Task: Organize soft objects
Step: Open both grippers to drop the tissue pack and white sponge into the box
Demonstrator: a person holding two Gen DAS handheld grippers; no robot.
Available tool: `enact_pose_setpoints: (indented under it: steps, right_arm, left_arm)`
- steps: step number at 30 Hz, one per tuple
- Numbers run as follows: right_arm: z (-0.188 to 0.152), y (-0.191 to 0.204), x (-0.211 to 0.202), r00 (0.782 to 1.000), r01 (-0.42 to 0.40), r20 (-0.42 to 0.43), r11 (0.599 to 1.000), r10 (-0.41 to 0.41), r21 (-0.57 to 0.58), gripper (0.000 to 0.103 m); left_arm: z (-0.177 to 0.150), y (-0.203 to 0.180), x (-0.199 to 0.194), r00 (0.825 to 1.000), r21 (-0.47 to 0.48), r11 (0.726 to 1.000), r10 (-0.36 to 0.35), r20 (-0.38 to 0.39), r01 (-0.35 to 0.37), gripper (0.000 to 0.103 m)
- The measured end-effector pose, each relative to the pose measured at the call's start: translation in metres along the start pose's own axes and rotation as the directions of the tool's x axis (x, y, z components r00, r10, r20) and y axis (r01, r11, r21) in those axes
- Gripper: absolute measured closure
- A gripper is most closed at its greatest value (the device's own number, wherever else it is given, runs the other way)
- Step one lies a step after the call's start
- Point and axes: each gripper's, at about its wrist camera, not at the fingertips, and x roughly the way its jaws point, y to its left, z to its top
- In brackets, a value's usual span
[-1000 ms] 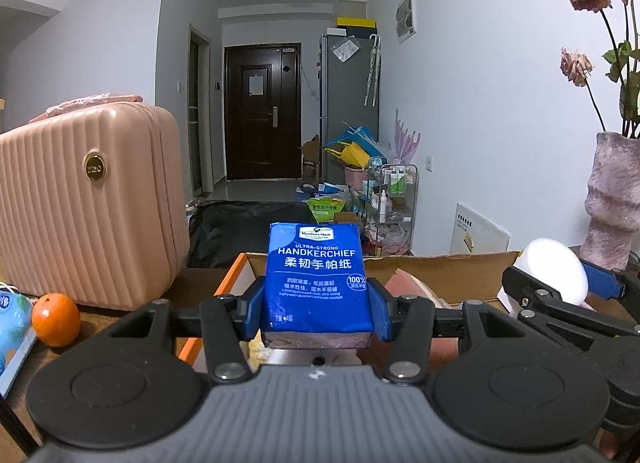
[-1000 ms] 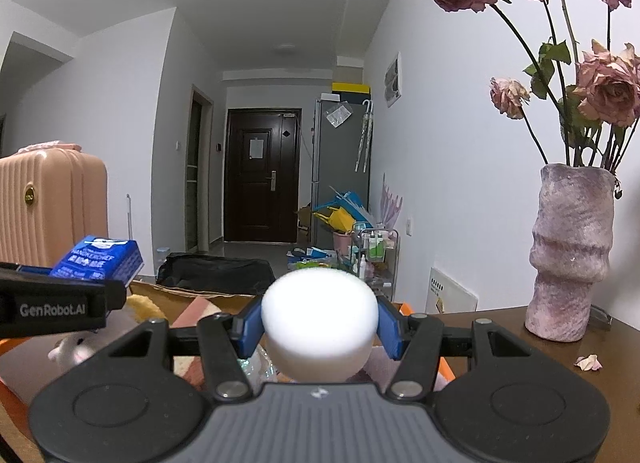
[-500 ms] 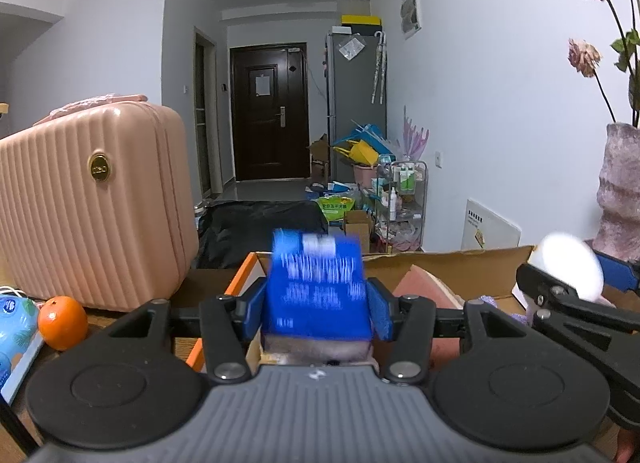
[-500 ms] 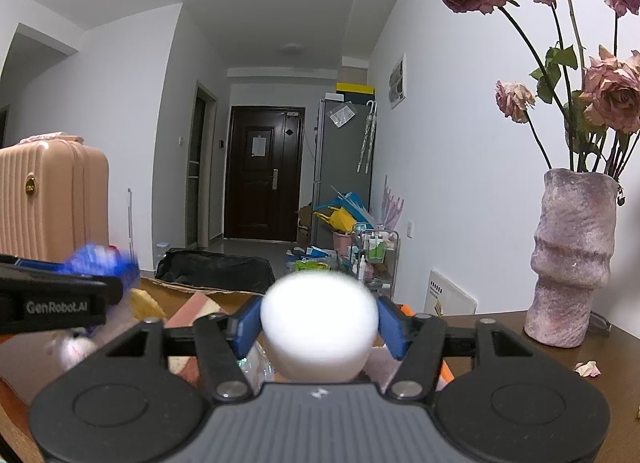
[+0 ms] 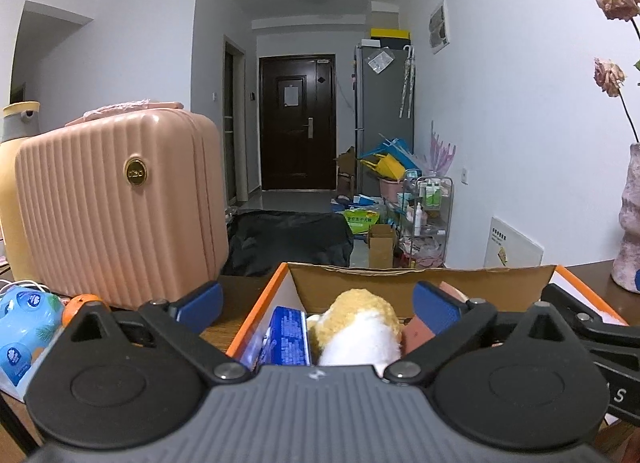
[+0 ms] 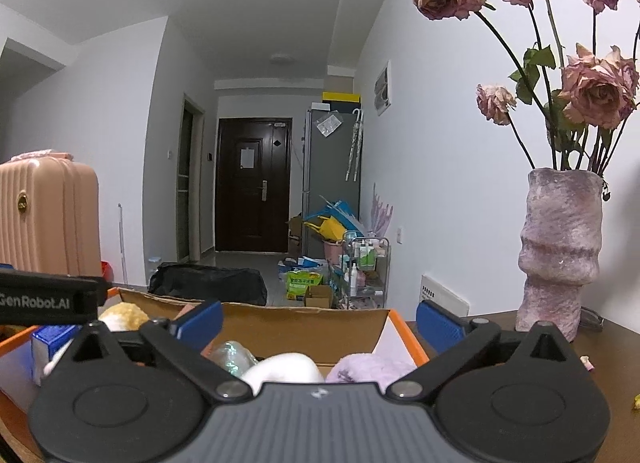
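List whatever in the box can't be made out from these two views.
- Left wrist view: box floor, hidden by the gripper body.
- Left wrist view: blue tissue pack, print too blurred to read.
- Right wrist view: white round object, lower part hidden by the gripper body.
- Right wrist view: purple soft item, shape unclear, partly covered.

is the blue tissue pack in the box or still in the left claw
In the box. The tissue pack lies inside the cardboard box beside a plush toy, and the left claw stands open with nothing between its pads.

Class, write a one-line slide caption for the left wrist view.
Left gripper, jaws just opened, above the cardboard box holding a blue tissue pack.
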Motion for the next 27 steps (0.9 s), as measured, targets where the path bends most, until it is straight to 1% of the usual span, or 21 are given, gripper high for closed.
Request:
enact_pose_setpoints:
  steps: [12,27]
  right_arm:
    - [-0.002,0.001,-0.011,1.0,0.007,0.009,1.0,-0.007,-0.011,0.0]
    - [-0.008,0.008,-0.051,1.0,-0.002,0.007,0.999,0.003,-0.05,0.0]
  left_arm:
    - [-0.006,0.009,-0.007,1.0,-0.004,1.0,0.017,-0.012,-0.017,0.0]
    - [-0.02,0.026,-0.037,0.999,-0.009,0.999,0.035,-0.033,-0.036,0.0]
